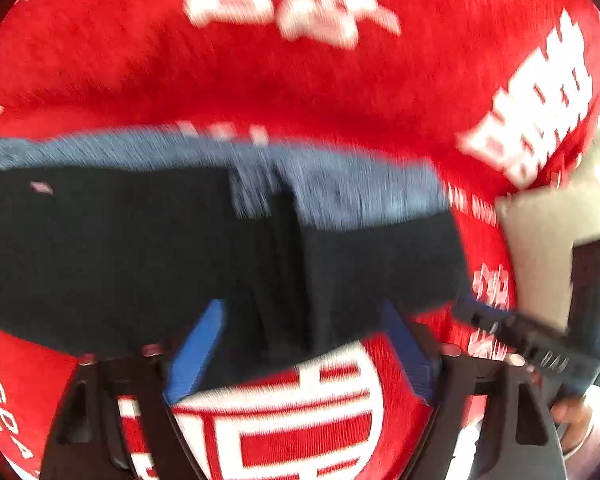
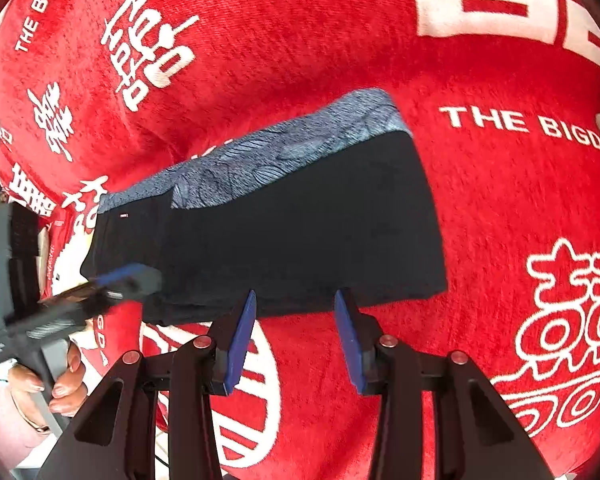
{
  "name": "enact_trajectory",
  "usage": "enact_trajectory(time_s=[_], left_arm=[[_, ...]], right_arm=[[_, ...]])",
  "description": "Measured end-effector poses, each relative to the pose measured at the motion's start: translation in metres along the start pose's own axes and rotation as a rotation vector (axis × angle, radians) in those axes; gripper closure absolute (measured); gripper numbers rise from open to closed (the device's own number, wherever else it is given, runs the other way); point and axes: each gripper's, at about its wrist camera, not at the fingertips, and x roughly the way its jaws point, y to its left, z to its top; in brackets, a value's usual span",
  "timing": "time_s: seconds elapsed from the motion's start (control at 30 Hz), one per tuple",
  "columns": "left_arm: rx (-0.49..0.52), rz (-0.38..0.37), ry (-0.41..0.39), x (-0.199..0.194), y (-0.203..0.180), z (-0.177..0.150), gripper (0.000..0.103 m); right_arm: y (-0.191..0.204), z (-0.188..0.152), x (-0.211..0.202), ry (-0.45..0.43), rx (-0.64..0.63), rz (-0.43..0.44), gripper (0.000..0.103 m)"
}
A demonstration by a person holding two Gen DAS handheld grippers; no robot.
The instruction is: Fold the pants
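The pants, dark with a blue patterned band along the far edge, are laid folded flat on a red cloth printed with white lettering. The right gripper is held spread apart just beside their near edge, nothing grasped. The left gripper is seen spread over the pants' near left corner; any grip there cannot be told.
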Motion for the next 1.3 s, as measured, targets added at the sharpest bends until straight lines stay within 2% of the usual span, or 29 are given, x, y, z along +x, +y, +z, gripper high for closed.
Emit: enact_trajectory(time_s=[0.13, 0.27, 0.37, 0.6, 0.73, 0.83, 0.87, 0.93, 1.17, 1.23, 1.3], left_arm=[[-0.042, 0.004, -0.005, 0.009, 0.021, 0.030, 0.020], [-0.089, -0.021, 0.041, 0.050, 0.038, 0.055, 0.020], [-0.086, -0.032, 0.065, 0.069, 0.039, 0.061, 0.020], [-0.051, -0.142, 0.067, 0.067, 0.032, 0.067, 0.020], [-0.009, -0.147, 0.102, 0.081, 0.023, 0.071, 0.021], [-0.009, -0.123, 0.113, 0.093, 0.026, 0.072, 0.048], [-0.020, -0.134, 0.115, 0.095, 0.029, 0.073, 0.064], [-0.071, -0.185, 0.115, 0.096, 0.034, 0.074, 0.072], [-0.023, -0.228, 0.091, 0.080, 0.012, 0.079, 0.075], [0.003, -0.207, 0.082, 0.075, 0.009, 0.083, 0.075], [0.014, -0.143, 0.079, 0.072, 0.015, 0.086, 0.074]], right_arm=[[0.007, 0.009, 0.003, -0.018, 0.003, -0.001, 0.058], [0.016, 0.025, 0.012, -0.035, -0.012, 0.008, 0.058], [0.022, 0.034, 0.020, -0.033, -0.012, 0.033, 0.058], [0.038, 0.031, 0.034, -0.008, -0.046, 0.090, 0.058], [0.043, 0.031, 0.036, -0.004, -0.053, 0.112, 0.058], [0.048, 0.032, 0.043, 0.004, -0.054, 0.137, 0.058], [0.050, 0.032, 0.048, 0.011, -0.052, 0.148, 0.058], [0.054, 0.029, 0.060, 0.031, -0.046, 0.160, 0.059], [0.075, 0.017, 0.088, 0.069, -0.017, 0.220, 0.060], [0.082, 0.017, 0.092, 0.068, -0.018, 0.217, 0.060], [0.089, 0.017, 0.103, 0.073, -0.031, 0.195, 0.060]])
